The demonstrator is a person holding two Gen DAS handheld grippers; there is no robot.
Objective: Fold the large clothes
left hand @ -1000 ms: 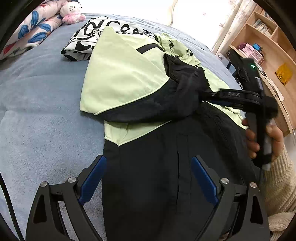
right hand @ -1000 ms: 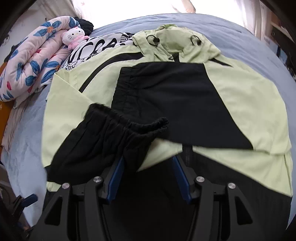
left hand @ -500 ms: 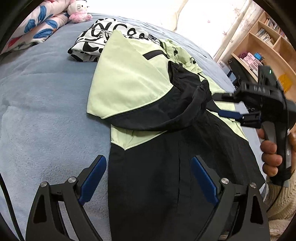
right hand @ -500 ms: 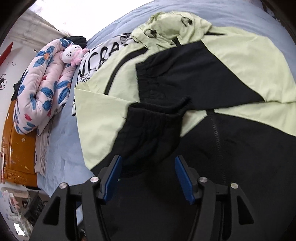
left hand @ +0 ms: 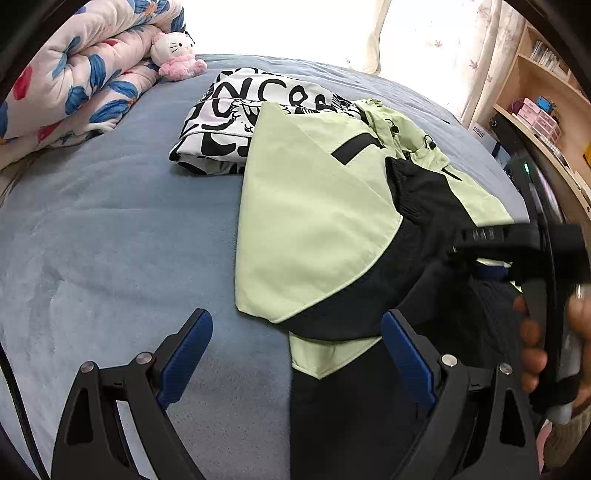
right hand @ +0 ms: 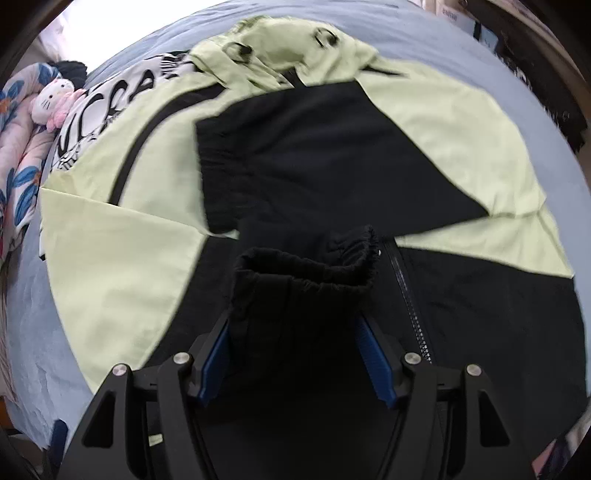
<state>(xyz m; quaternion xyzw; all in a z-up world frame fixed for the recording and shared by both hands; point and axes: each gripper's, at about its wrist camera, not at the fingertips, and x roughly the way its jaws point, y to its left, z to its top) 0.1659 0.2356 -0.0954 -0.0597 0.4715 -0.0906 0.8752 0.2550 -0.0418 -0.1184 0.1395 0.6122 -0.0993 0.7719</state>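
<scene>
Blue bed (left hand: 110, 229), jacket (left hand: 314, 229), possibly shelving (left hand: 546, 92)

Left gripper (left hand: 295, 354) fingers spread wide, right gripper (right hand: 291, 354) fingers opening, angled steeply down, hand (left hand: 554, 332) gripping its handle

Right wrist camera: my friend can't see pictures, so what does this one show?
A green and black jacket lies spread on a blue bed, both sleeves folded across its front. The right claw is opening, with the black elastic cuff of one sleeve between its blue pads. A pink plush cat sits far left.
</scene>
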